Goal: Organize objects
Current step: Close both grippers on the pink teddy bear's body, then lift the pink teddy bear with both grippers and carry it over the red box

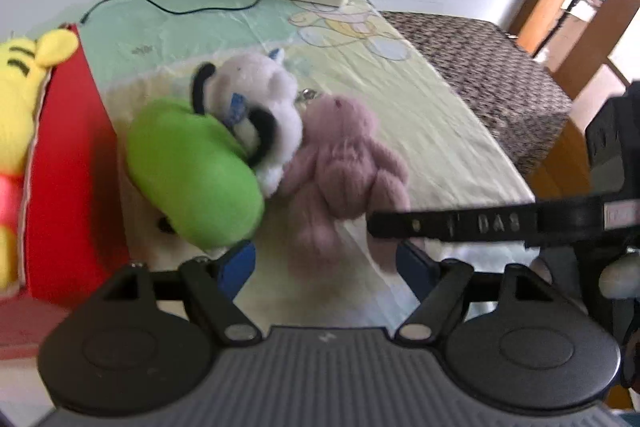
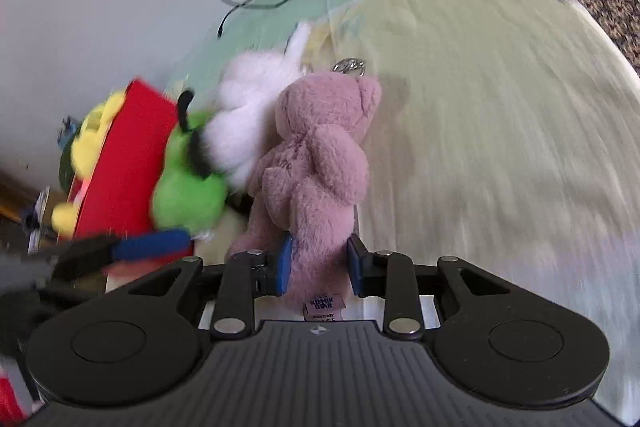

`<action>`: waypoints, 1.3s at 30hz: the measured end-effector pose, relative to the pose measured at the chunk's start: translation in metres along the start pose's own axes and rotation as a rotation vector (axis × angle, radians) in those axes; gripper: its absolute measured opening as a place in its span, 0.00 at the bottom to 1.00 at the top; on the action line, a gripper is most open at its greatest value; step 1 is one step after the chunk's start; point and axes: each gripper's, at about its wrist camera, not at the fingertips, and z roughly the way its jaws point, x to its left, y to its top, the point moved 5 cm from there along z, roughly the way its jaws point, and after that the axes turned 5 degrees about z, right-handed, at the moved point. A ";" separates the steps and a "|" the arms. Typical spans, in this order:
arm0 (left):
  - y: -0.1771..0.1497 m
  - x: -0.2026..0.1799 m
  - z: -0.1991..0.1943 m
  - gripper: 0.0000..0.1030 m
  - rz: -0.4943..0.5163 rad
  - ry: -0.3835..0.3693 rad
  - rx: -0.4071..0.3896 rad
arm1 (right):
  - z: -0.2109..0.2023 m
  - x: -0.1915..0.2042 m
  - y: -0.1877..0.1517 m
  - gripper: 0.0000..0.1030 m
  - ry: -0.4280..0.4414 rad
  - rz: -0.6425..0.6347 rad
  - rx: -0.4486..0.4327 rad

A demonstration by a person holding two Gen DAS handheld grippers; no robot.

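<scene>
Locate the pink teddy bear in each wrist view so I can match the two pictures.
Left wrist view: the pink teddy bear lies just right of centre, beside the white plush, ahead of the left gripper.
Right wrist view: the bear fills the centre, its lower body between the pads of the right gripper.
Shared landmark: the red box, left of the toys in both views.

"DAS" on black strap (image 1: 480, 223), "BEAR" on pink bear's tag (image 2: 324, 305)
</scene>
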 end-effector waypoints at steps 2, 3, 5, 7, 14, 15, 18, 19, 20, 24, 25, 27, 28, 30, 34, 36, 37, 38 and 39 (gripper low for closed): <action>-0.003 -0.005 -0.005 0.76 0.013 -0.026 -0.002 | -0.009 0.000 -0.014 0.30 0.005 -0.016 0.027; -0.004 -0.007 -0.006 0.76 0.021 -0.043 -0.003 | -0.014 -0.001 -0.021 0.30 0.008 -0.021 0.041; -0.006 -0.014 -0.007 0.77 0.046 -0.082 0.002 | -0.021 -0.002 -0.034 0.30 0.007 -0.019 0.060; -0.009 -0.022 -0.006 0.77 0.077 -0.102 0.008 | -0.028 -0.005 -0.044 0.31 0.019 -0.018 0.095; -0.018 -0.035 0.007 0.77 0.110 -0.140 0.043 | -0.052 -0.024 -0.035 0.40 0.014 0.063 -0.018; -0.019 -0.034 0.006 0.77 0.108 -0.142 0.045 | -0.055 -0.029 -0.031 0.42 0.019 0.093 -0.049; -0.021 -0.033 0.006 0.79 0.105 -0.142 0.048 | -0.044 -0.037 -0.021 0.43 0.035 0.146 -0.070; -0.022 -0.034 0.007 0.79 0.100 -0.145 0.051 | -0.037 -0.037 -0.018 0.43 0.047 0.153 -0.059; -0.022 -0.033 0.008 0.80 0.099 -0.152 0.055 | -0.030 -0.037 -0.018 0.43 0.055 0.160 -0.047; -0.026 -0.041 0.012 0.86 0.104 -0.177 0.066 | -0.011 -0.033 -0.013 0.44 0.133 0.204 -0.017; -0.027 -0.043 0.015 0.86 0.103 -0.177 0.073 | -0.007 -0.031 -0.013 0.44 0.157 0.220 -0.013; -0.028 -0.044 0.022 0.86 0.097 -0.170 0.087 | 0.000 -0.028 -0.013 0.44 0.202 0.242 0.009; -0.028 -0.044 0.026 0.86 0.091 -0.167 0.095 | 0.004 -0.025 -0.012 0.44 0.218 0.248 0.019; -0.027 -0.043 0.031 0.86 0.093 -0.143 0.099 | 0.010 -0.018 -0.012 0.43 0.235 0.249 0.032; -0.025 -0.043 0.031 0.82 0.089 -0.133 0.096 | 0.011 -0.008 -0.013 0.38 0.235 0.191 0.051; -0.026 -0.047 0.028 0.77 0.117 -0.122 0.087 | 0.005 -0.007 -0.013 0.37 0.231 0.155 0.051; -0.026 -0.049 0.026 0.77 0.129 -0.118 0.084 | 0.000 -0.007 -0.014 0.37 0.230 0.139 0.050; -0.026 -0.051 0.024 0.77 0.140 -0.114 0.080 | -0.004 -0.006 -0.015 0.37 0.230 0.125 0.049; -0.027 -0.053 0.023 0.76 0.150 -0.113 0.076 | -0.006 -0.005 -0.015 0.37 0.229 0.113 0.050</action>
